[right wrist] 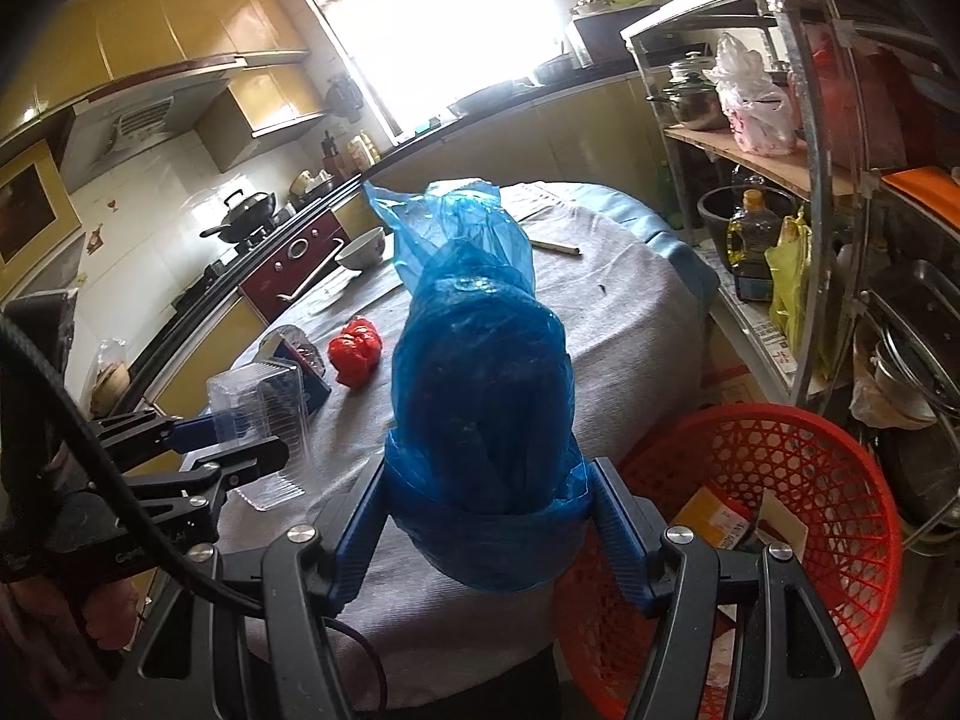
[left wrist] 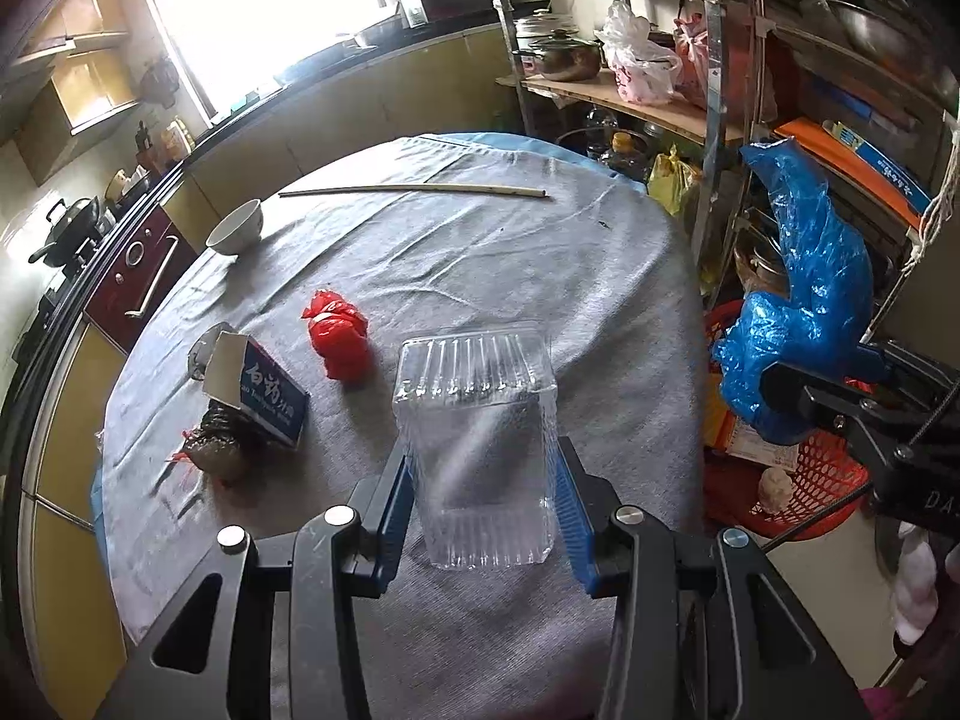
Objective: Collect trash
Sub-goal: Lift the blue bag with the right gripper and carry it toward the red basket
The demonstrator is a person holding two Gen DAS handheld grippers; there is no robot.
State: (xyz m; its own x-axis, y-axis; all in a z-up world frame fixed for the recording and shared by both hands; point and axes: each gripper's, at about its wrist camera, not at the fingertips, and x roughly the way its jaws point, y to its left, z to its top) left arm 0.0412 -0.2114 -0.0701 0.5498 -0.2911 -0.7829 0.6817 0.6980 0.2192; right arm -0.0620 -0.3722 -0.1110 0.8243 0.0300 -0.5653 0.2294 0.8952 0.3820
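Observation:
My left gripper (left wrist: 483,462) is shut on a clear ribbed plastic container (left wrist: 480,438), held above the grey tablecloth (left wrist: 540,276). My right gripper (right wrist: 489,474) is shut on a knotted blue plastic bag (right wrist: 480,372) with something dark inside; in the left wrist view that blue bag (left wrist: 798,300) hangs off the table's right side, above the red mesh basket (right wrist: 798,480). On the cloth lie a crumpled red bag (left wrist: 337,336), a blue and white carton (left wrist: 264,390) and a dark lump (left wrist: 216,447) with red scraps.
A white bowl (left wrist: 237,228) and a long thin stick (left wrist: 414,189) lie at the table's far side. A metal shelf rack (left wrist: 714,90) with pots and bags stands right of the table. The red basket (left wrist: 798,480) on the floor holds cardboard scraps.

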